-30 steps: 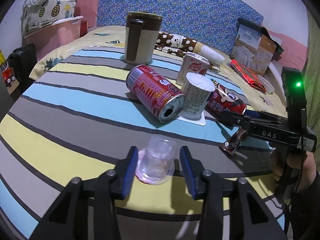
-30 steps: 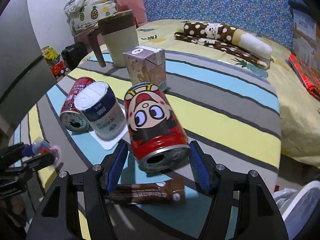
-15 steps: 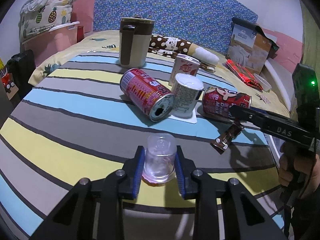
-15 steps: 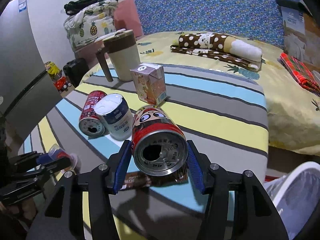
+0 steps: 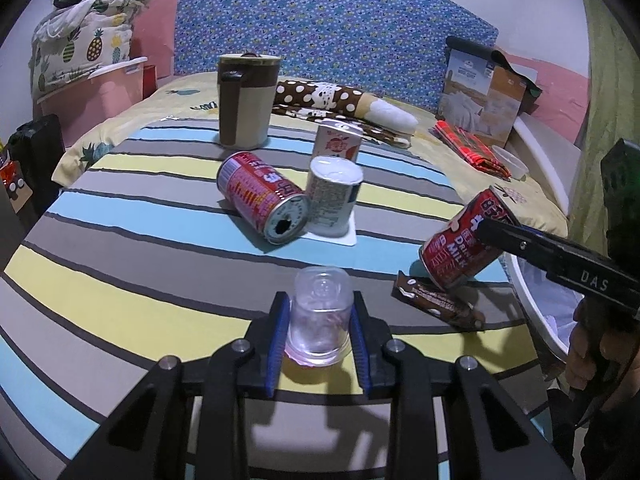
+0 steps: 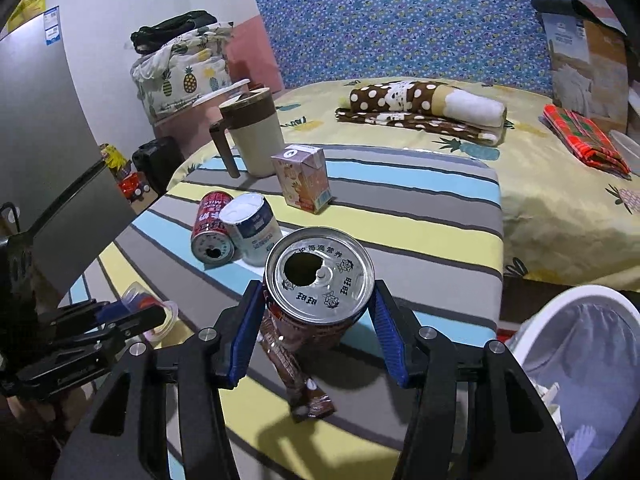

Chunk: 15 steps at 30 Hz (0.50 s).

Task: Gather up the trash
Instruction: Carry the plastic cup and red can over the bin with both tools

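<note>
My left gripper (image 5: 319,328) is shut on a clear plastic jelly cup (image 5: 320,314), upside down on the striped table (image 5: 120,272). My right gripper (image 6: 318,312) is shut on a red milk can (image 6: 320,280) and holds it lifted above the table, open top toward the camera; the can also shows in the left wrist view (image 5: 464,244). A brown snack wrapper (image 6: 298,372) lies under the can. A second red can (image 5: 262,196) lies on its side beside a white cup (image 5: 332,196) and a small drink carton (image 5: 338,142).
A white trash bin with a liner (image 6: 580,360) stands off the table's right edge. A beige and brown jug (image 5: 244,100) stands at the table's far side. A bed with a folded dotted blanket (image 6: 424,108) lies behind.
My left gripper closed on the clear cup. My right gripper closed on the red can and raised it off the table, tilting its open top toward the camera.
</note>
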Tool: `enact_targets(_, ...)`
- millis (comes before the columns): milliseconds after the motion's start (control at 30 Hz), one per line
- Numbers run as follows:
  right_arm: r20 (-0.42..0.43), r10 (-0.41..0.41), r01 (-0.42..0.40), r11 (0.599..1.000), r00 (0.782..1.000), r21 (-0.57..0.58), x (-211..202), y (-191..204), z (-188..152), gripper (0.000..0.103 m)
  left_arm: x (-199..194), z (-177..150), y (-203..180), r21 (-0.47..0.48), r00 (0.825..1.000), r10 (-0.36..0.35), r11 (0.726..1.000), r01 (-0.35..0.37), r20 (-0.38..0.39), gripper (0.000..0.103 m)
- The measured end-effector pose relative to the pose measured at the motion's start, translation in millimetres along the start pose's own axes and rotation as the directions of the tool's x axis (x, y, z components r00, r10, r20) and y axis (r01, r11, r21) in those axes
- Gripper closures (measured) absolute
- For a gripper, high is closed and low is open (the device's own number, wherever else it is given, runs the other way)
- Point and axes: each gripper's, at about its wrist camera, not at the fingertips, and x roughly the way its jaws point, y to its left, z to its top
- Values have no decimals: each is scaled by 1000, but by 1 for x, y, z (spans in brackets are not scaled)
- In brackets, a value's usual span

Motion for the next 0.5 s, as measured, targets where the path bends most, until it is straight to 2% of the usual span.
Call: enact_targets(500,50,-28,25,998,998,51,-39,-13,-19,48,-17,-4,-33,49,999,-45,998,44,10,72)
